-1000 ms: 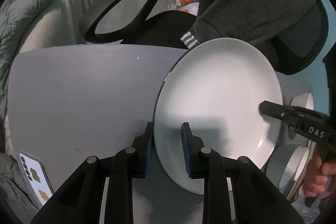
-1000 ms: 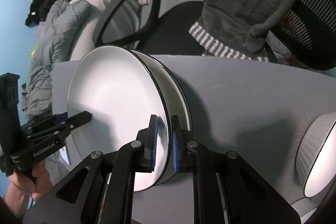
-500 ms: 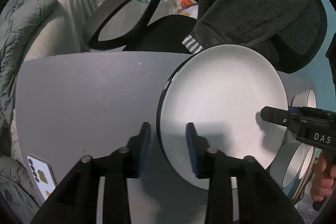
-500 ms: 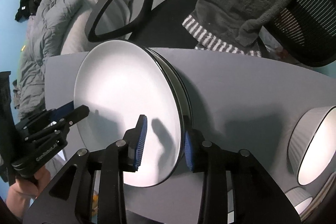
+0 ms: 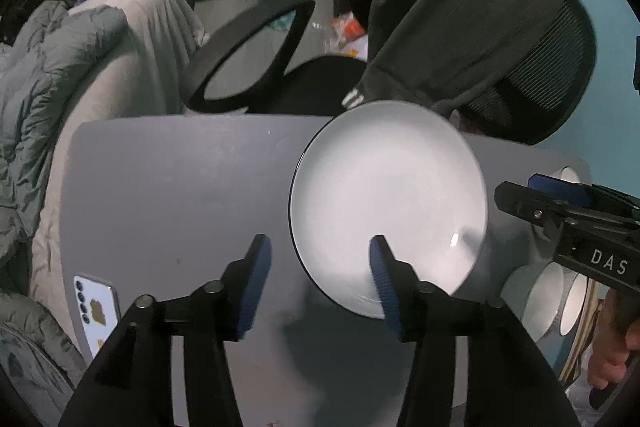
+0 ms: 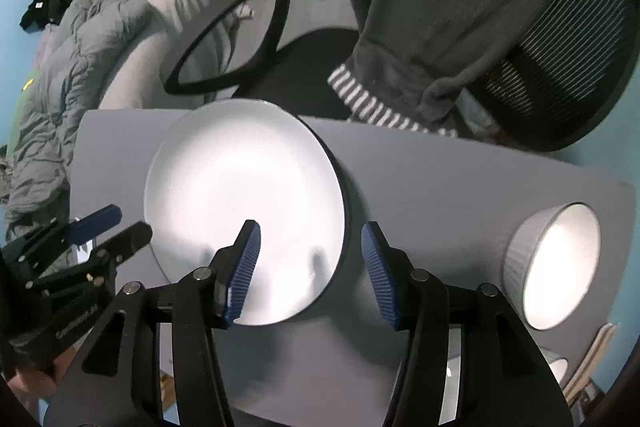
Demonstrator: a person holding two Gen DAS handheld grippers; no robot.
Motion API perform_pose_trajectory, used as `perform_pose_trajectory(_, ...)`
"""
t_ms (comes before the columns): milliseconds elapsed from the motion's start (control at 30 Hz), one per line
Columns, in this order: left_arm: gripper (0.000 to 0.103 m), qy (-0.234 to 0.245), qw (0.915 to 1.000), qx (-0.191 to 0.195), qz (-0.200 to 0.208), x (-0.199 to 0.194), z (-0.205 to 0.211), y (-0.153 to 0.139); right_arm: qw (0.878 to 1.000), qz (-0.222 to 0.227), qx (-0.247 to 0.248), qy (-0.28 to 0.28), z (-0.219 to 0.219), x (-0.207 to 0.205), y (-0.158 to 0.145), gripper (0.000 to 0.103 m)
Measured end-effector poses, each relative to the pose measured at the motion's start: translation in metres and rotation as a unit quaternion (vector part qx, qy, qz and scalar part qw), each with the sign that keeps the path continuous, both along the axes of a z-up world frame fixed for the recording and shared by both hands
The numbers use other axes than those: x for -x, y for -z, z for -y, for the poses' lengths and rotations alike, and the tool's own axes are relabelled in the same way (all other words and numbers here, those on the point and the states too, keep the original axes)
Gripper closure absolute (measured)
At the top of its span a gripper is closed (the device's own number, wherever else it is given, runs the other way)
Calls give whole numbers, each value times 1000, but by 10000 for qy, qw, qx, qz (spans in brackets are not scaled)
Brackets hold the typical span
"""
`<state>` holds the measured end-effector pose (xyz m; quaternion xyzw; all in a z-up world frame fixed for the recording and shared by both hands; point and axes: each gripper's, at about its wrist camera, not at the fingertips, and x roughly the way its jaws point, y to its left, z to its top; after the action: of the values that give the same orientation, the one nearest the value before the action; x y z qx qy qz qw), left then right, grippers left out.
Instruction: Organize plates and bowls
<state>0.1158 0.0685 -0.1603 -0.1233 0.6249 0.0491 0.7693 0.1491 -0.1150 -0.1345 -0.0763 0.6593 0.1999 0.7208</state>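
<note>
Left gripper [image 5: 318,277]: jaws opening, blue pads apart and clear of the near left rim of the white plate [image 5: 386,203], nothing clamped. Right gripper [image 6: 310,269]: jaws likewise opening, one pad over the plate face, the other beyond its right rim, touching neither.

Plate lying flat on the grey table [image 5: 180,187], a dark second rim peeking out at its right edge in the right wrist view, suggesting a stack of plates rather than a single one; count not readable. Stacking of plates judged done or nearly so.

Ribbed grey bowl [image 6: 554,265] standing alone to the right of the plate, apart from it. Further bowls [image 5: 554,297] nesting at the table's far right corner in the left wrist view, partly hidden behind the opposite gripper. Gathering of the lone bowl with the others judged as remaining.

Phone [image 5: 98,309] lying at the table's left edge, well apart from the crockery. Office chair [image 5: 248,47] with draped dark garment standing just beyond the table.
</note>
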Motion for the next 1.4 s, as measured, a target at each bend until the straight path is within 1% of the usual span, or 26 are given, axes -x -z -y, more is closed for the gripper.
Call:
perform_pose_trajectory(100,47,5,9998,-125,167,10,4,-17,9995,313,45,-50,0,8,-20,42)
perform_pose_trajectory(233,47,-3,9991,-294,304,26,7,-42,9979,635,111,-31,1,22,-45,41)
perform_pose_trajectory(300,45,-44,9989,-230,402,35,8,-54,9965,831,119,4,3,30,-58,39)
perform_pose_trajectory(333,43,-68,9988,-183,451,39,8,-58,9957,921,121,18,4,34,-63,37)
perform_pose_trajectory(400,42,-102,9983,-108,558,49,10,-70,9938,1102,139,67,8,43,-73,33)
perform_pose_trajectory(500,42,-76,9976,-150,678,62,14,-84,9929,1173,129,124,13,54,-84,31)
perform_pose_trajectory(533,39,-35,9970,-203,746,68,16,-90,9928,1185,120,145,15,58,-87,31)
perform_pose_trajectory(567,31,-1,9964,-247,806,73,17,-94,9923,1221,82,182,18,63,-92,31)
perform_pose_trajectory(600,29,8,9961,-265,846,77,17,-97,9919,1250,56,197,21,66,-95,30)
perform_pose_trajectory(633,28,-11,9956,-261,899,81,18,-100,9915,1284,41,214,22,70,-99,30)
perform_pose_trajectory(767,28,-134,9951,3,980,100,16,-111,9891,1440,62,287,30,87,-113,30)
perform_pose_trajectory(900,28,-48,9936,-128,1119,115,23,-124,9866,1580,43,409,40,101,-125,30)
perform_pose_trajectory(1067,28,156,9926,-182,1187,127,33,-133,9834,1721,61,566,53,123,-140,30)
perform_pose_trajectory(1200,27,241,9927,-121,1171,136,40,-135,9813,1784,120,712,62,137,-146,30)
perform_pose_trajectory(1400,27,336,9929,17,1142,145,50,-136,9798,1744,74,974,79,153,-151,30)
